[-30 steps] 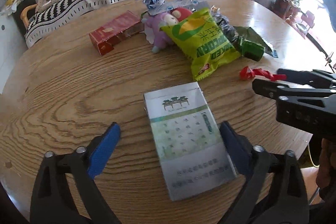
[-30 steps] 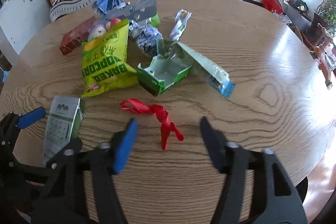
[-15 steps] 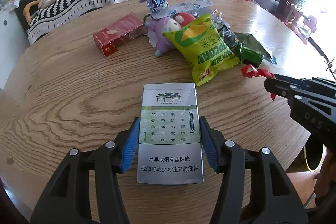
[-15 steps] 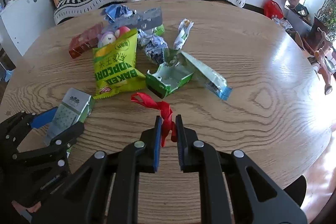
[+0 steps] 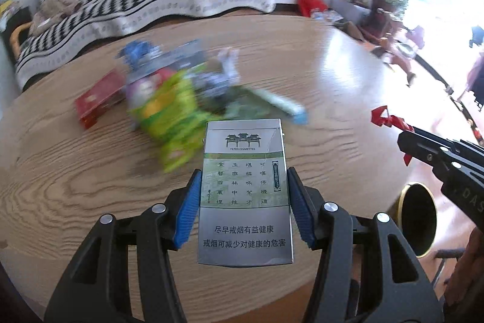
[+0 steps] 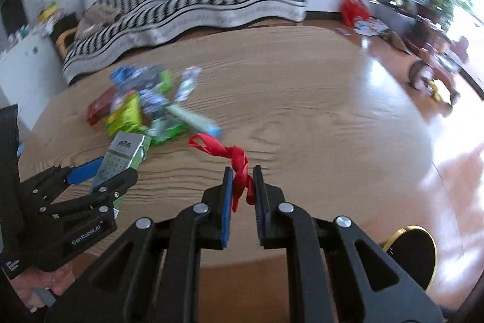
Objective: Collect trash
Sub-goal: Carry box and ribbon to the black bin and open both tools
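Observation:
My left gripper [image 5: 243, 186] is shut on a silver and green cigarette pack [image 5: 245, 192] and holds it above the round wooden table [image 5: 60, 171]. It also shows in the right wrist view [image 6: 125, 153]. My right gripper [image 6: 242, 180] is shut on a red ribbon [image 6: 233, 156], lifted off the table near its front edge; the ribbon also shows in the left wrist view [image 5: 390, 121]. A blurred pile of trash stays on the table: a green popcorn bag [image 5: 172, 123], a red box [image 5: 98, 102], wrappers [image 6: 181, 111].
A black bin with a gold rim [image 6: 414, 253] stands on the floor below the table's front right edge; it also shows in the left wrist view [image 5: 419, 220]. A striped sofa [image 6: 196, 5] lies behind the table.
Both grippers closed, the left on the cigarette pack and the right on the red ribbon. Both have since lifted and drawn back toward the table's front edge.

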Motion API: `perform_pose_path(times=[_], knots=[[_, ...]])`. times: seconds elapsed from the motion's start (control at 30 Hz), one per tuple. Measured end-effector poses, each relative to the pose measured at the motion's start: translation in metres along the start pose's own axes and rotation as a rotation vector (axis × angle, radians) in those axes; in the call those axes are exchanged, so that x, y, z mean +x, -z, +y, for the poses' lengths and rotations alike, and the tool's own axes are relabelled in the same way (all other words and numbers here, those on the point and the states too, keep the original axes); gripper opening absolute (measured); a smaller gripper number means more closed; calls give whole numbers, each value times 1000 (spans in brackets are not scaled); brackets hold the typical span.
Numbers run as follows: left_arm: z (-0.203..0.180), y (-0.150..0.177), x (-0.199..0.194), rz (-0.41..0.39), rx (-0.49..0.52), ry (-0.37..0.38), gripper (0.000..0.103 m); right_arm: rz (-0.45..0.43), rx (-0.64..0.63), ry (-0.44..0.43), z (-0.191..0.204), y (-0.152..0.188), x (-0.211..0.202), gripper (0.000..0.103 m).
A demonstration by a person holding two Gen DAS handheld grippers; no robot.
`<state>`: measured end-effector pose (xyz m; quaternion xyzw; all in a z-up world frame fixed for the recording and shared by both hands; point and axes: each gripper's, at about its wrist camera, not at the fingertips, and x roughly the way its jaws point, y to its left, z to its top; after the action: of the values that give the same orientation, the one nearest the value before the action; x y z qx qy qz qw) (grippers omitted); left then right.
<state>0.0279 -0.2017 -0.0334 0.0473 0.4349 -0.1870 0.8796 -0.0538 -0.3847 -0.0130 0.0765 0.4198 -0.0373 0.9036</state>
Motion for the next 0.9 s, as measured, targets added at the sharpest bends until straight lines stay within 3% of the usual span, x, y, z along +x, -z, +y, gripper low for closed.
perform_pose_path(times=[0.17, 0.4, 0.63, 0.9], knots=[[-68, -3, 0, -46, 99, 66, 54, -29, 115, 83, -83, 16, -35, 14], [-165, 3, 7, -84, 224, 220, 54, -49, 288, 187, -184, 56, -78, 14], [-255, 19, 20, -64, 311, 389, 54, -36, 419, 279, -264, 97, -105, 14], [-331, 57, 47, 14, 385, 494, 54, 58, 539, 331, -329, 142, -101, 14]])
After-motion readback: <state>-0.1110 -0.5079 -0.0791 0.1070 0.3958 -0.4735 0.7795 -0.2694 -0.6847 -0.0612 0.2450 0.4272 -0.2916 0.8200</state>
